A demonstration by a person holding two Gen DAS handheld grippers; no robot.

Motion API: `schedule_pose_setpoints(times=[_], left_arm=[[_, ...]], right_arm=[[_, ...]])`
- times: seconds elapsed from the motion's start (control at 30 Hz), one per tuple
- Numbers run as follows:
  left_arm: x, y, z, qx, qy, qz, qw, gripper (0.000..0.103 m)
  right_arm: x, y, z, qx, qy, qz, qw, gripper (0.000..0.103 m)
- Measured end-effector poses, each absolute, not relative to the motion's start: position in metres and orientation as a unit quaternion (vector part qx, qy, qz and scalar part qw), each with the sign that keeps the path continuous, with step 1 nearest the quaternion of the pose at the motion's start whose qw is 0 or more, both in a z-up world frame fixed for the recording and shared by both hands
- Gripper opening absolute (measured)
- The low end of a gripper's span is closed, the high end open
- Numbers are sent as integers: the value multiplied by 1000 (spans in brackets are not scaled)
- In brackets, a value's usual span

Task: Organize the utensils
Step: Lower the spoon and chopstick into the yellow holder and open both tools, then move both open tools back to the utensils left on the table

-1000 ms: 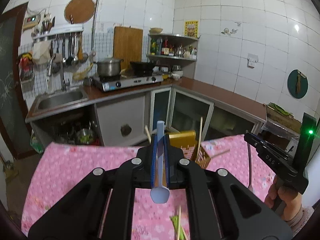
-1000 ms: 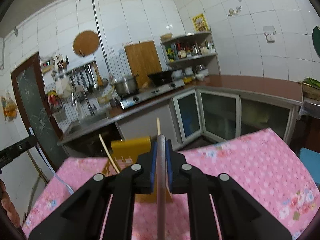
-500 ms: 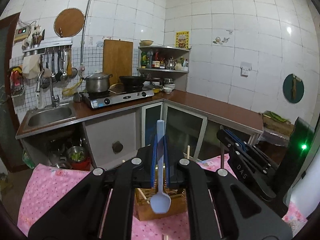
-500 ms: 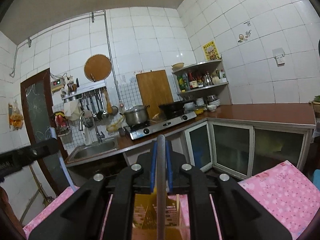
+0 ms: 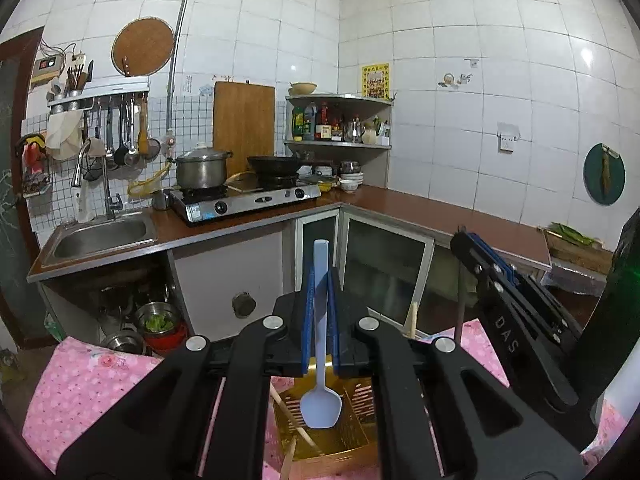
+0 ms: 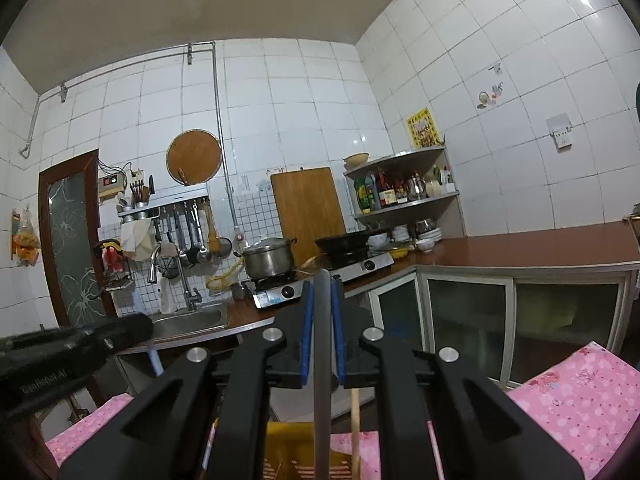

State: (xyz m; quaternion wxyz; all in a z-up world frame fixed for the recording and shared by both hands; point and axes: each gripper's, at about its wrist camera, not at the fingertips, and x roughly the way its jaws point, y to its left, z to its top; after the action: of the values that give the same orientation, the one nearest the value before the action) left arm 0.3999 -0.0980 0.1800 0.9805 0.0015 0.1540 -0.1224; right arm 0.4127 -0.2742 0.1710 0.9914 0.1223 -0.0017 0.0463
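**Two utensils held over the holder, drop not yet made**

Closest to me, my left gripper (image 5: 320, 312) is pinched tight on the pale blue spoon (image 5: 320, 360), blue pads pressed against the handle, bowl hanging down toward me. Directly under that bowl sits the yellow utensil holder (image 5: 328, 424), slotted walls visible, with wooden chopsticks (image 5: 294, 420) leaning inside its left part. The holder stands on the pink flowered tablecloth (image 5: 92, 384).

My right gripper (image 6: 322, 320) is likewise clamped on a grey metal handle (image 6: 322, 380) that runs straight down the middle of my view; I cannot tell what kind of utensil it is, since its working end is out of frame. Below it I see the yellow holder's top edge (image 6: 288, 440) and one wooden stick (image 6: 355, 420) standing just beside the handle. In the left view the right gripper hangs close by, up and to the right of the holder.

I judge this as the placing step: both pieces are carried and poised above the holder, neither yet inside. Next I need to lower the spoon bowl-first into a free compartment, keeping clear of the chopsticks, then let go only once it is seated. With both grippers crowded over one small opening, I would go one at a time.

Farther off are the sink (image 5: 100, 236), the gas stove (image 5: 248, 200) and the tiled wall.
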Motion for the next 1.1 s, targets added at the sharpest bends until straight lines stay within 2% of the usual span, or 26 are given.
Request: schedule_pose_setpoints(times=[0.5,0.93,1.0,1.03,1.07,1.1], left_arm=[[416,-95,134,20,166,-106,980,5],[423,-72,108,-7,222,-94,970,8],[418,-69,111,-5,229,-93,969,19],[414,-66,114,-6,230,-91,969,35],[407,-63,118,-7,225,-89,970,51],[400,-61,122,-8,221,-86,972,56]], right_arm=[[426,-254,135,68,10,41,997,10],[398,-255,110,33,116,66,990,11],[393,-256,113,34,140,73,987,12],[391,-258,115,36,146,74,986,14],[387,-259,118,38,148,77,985,22],[381,-260,123,39,150,74,985,40]])
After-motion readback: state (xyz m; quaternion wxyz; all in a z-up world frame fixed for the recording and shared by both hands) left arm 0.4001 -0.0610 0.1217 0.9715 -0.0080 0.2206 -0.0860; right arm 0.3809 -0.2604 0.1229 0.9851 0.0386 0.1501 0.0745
